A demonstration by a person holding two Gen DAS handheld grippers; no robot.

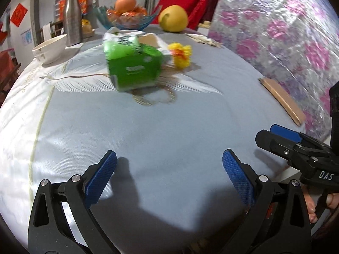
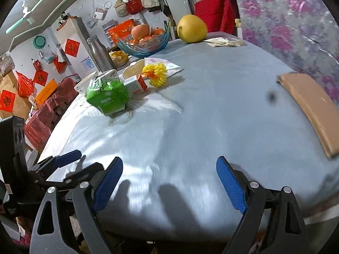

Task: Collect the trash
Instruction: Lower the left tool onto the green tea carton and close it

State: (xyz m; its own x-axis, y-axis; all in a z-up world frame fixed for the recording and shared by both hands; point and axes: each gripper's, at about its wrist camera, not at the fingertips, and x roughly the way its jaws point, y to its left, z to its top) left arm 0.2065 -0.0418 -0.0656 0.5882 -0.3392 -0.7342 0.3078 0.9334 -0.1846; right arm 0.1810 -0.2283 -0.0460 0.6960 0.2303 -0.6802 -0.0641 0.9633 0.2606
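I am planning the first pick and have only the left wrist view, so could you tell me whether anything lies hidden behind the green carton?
Observer: Yes, a small red-and-white box lies just behind the green carton, beside the yellow pom-pom.
Operator: Thank you. Is the right gripper open? I see only its side.
Observer: The right gripper is open, with nothing between its fingers, over bare cloth.
Operator: And does anything sit on the brown board?
Observer: No, the brown board lies flat along the table's right edge with nothing on top.
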